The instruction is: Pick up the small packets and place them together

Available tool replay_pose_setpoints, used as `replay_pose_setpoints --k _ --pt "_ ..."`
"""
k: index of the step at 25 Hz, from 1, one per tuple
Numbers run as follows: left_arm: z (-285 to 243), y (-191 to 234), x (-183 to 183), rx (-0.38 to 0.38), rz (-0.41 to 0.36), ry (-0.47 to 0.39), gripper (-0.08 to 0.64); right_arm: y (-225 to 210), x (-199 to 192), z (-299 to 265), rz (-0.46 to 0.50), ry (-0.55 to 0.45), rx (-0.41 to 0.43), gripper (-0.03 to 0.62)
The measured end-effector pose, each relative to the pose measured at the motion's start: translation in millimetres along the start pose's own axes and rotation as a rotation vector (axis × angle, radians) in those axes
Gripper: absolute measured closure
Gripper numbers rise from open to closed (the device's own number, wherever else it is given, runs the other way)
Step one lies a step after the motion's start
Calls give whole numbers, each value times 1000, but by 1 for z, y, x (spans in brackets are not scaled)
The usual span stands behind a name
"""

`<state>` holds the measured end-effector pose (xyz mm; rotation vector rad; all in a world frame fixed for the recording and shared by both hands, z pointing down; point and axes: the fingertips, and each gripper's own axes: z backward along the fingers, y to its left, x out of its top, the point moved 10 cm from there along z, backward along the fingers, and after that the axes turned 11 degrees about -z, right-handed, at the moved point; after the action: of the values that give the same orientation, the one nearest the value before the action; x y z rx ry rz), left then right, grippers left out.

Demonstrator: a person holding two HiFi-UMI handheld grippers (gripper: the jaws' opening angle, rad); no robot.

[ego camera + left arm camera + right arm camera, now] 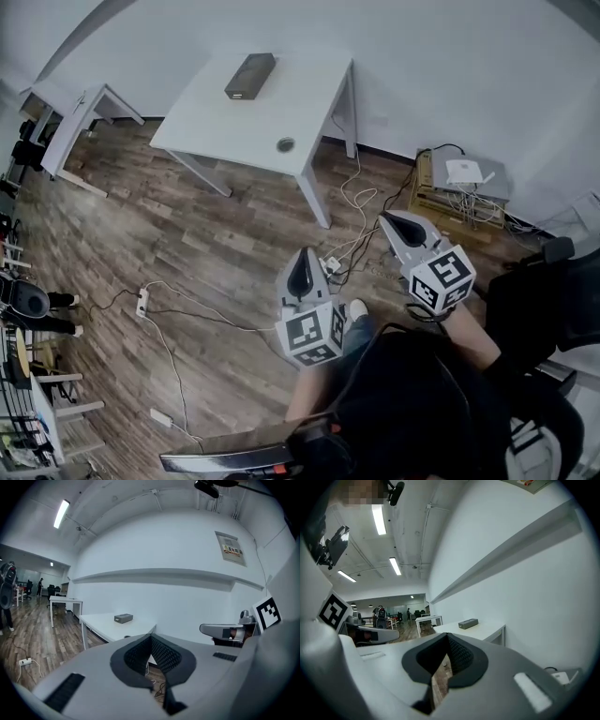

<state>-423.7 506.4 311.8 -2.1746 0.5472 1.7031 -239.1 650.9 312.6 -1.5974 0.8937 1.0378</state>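
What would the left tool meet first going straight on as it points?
The left tool, shut, would probably meet the corner of the white table; depth is unclear, so perhaps the wall behind.

White table (234, 122), dark grey box (250, 75) and brown wood-grain floor (141, 225) are noted; black-and-white square markers are borne on the grey left gripper (302, 262) and right gripper (394, 223).

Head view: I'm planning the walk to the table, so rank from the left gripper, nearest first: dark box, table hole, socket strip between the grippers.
1. Socket strip, on the floor just right of the left gripper.
2. Hole, near the front edge of the table.
3. Dark box, at the table's far end.
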Motion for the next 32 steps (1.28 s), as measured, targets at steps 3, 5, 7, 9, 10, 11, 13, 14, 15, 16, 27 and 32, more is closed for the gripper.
replay_pose_setpoints --k 3,5,7,9,10,11,13,14,15,16,27,32 --pt "-19 12 -1 7 -46 3 563 -5 3 -19 -32 -15 13 598" --pt "-33 15 -4 0 -55 8 563 -12 3 -28 -49 -25 10 598" --pt "-47 15 -6 -18 -33 28 563 -22 5 -34 -53 -22 -10 598" --pt "-60 14 -9 -31 -21 49 563 -33 7 -38 -55 -10 -33 598" --pt "-68 14 -10 -34 -19 58 563 -39 7 -41 -56 -3 -44 598" --pt "-75 13 -10 -37 -16 65 563 -45 9 -44 -56 4 -52 598" --pt "-93 11 -8 -39 -13 70 563 -63 14 -53 -54 8 -60 598" --pt "-102 9 -5 -36 -14 72 563 -73 19 -60 -57 6 -61 598" --pt "-112 8 -3 -28 -14 74 563 -84 23 -67 -62 3 -60 598" --pt "-122 8 -2 -16 -12 77 563 -96 28 -77 -67 1 -56 598" --pt "-279 -5 47 100 7 87 563 -213 92 -212 -86 57 161 599" --pt "-333 -21 68 171 35 73 563 -261 129 -248 -48 69 246 600"
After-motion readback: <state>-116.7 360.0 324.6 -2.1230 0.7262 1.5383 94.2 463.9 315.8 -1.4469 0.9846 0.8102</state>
